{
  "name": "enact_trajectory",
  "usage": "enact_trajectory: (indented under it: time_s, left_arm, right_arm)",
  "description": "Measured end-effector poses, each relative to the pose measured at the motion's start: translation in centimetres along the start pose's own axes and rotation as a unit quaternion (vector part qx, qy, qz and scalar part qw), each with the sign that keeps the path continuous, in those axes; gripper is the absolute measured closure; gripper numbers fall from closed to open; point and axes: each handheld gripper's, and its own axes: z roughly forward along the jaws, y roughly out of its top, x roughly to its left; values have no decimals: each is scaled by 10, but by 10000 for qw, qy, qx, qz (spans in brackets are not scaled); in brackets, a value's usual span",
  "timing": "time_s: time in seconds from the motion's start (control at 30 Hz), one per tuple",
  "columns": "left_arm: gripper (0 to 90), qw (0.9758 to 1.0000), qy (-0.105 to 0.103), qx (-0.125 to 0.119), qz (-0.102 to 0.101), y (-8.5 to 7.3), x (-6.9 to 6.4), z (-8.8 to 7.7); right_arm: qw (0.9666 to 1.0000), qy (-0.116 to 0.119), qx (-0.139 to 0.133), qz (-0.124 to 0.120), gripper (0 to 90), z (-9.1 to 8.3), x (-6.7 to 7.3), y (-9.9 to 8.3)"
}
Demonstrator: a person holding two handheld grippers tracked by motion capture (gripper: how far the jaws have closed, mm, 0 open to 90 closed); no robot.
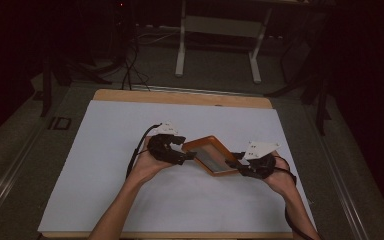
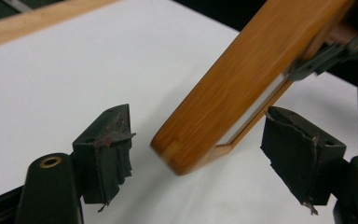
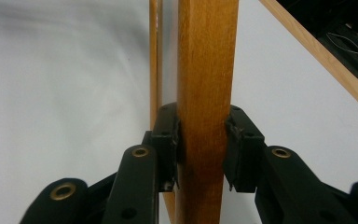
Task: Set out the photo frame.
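From the high view, the room beyond the table was too dark for you to make much out, apart from a pale desk frame and some cables on the floor. What sat inside the wooden frame was hard to read there: a greyish pane, dim and small. The frame lay over the white sheet between your 2 hands, tilted, with one corner toward each gripper. Your left gripper had its jaws spread wide, the frame's rounded corner between the 2 pads and touching neither; that corner was blurred in the left gripper view. Your right gripper was clamped on the frame's edge, both pads pressed against the wood, and the top and bottom of the frame were cut off in that view.
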Motion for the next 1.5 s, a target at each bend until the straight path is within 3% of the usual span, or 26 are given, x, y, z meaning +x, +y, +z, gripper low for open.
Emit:
enact_trajectory:
  time_s: [0.17,0.5,0.87,1.13,1.5]
  left_arm:
    - [284,9998,-136,123,-73,-5,0,16]
    - [457,9987,-439,267,67,-9,-8,42]
    - [570,9982,-390,285,356,-7,-18,52]
    - [676,9960,-522,363,636,-5,-28,57]
    - [684,9953,-414,266,835,2,-38,65]
  right_arm:
    - [9999,-79,101,-30,682,-2,0,-3]
    - [9997,-142,194,55,676,-7,-3,-11]
    - [9990,-260,347,111,655,-9,-5,-15]
    - [9981,-287,317,451,629,-13,-9,-31]
    - [9963,-288,212,781,624,-21,-14,-47]
